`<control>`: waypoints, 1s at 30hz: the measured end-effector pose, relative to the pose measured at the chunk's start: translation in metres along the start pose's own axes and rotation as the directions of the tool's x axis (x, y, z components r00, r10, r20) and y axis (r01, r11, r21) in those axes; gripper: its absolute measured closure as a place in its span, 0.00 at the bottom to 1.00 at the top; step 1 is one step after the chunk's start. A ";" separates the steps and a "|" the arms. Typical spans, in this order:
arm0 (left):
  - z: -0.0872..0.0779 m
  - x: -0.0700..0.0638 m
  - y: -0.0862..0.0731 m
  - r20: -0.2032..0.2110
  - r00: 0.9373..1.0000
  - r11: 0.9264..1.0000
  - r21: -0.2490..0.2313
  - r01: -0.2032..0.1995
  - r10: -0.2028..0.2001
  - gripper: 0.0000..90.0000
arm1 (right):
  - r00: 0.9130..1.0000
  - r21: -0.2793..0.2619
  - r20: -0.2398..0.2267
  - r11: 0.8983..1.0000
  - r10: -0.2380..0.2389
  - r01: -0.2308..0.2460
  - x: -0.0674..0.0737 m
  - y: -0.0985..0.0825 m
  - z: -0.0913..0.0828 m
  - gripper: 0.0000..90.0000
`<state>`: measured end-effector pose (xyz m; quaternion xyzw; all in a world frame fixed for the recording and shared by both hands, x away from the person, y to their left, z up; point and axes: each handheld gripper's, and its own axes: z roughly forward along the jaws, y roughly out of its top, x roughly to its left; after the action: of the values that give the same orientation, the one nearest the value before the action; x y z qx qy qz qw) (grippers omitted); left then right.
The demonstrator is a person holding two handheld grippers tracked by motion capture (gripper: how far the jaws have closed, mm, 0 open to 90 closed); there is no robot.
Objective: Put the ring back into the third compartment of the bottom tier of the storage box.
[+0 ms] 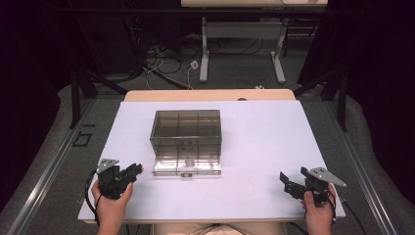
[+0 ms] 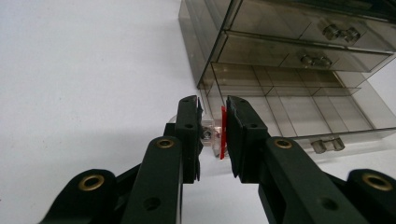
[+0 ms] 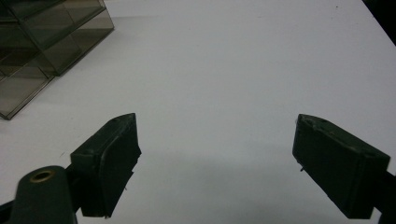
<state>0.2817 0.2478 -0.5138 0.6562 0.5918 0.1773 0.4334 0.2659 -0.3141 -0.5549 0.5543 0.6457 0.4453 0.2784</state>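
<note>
A smoky clear drawer cabinet (image 1: 186, 128) stands mid-table, its bottom drawer (image 1: 187, 165) pulled out toward me. In the left gripper view the cabinet (image 2: 261, 44) has small knobs on its drawers, and the open drawer (image 2: 303, 109) is split into compartments. My left gripper (image 1: 137, 170) lies at the table's front left, pointing at the drawer's left corner. Its jaws (image 2: 212, 135) are shut on a small clear piece with a red edge (image 2: 209, 132). At the front right, my right gripper (image 1: 284, 180) is open wide with nothing between its jaws (image 3: 215, 154).
The white tabletop (image 1: 264, 142) stretches to the right of the cabinet. The cabinet's corner (image 3: 42, 37) sits far left in the right gripper view. Behind the table are cables and another table's legs (image 1: 204, 54) on the floor.
</note>
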 end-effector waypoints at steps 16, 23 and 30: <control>-0.012 -0.013 0.019 0.020 0.999 0.998 -0.056 -0.038 0.039 0.84 | 1.000 0.008 0.013 1.000 0.006 -0.006 0.000 -0.001 0.000 0.15; -0.013 -0.018 0.028 0.032 0.999 0.996 -0.083 -0.038 0.041 0.84 | 1.000 0.002 0.007 1.000 0.001 -0.001 0.000 -0.001 0.000 0.15; -0.012 -0.024 0.035 0.049 0.998 0.994 -0.103 -0.036 0.041 0.84 | 1.000 0.003 0.007 1.000 0.006 -0.006 0.000 -0.001 0.000 0.15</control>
<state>0.2888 0.2322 -0.4728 0.6487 0.5582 0.1987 0.4776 0.2654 -0.3140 -0.5561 0.5582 0.6438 0.4431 0.2786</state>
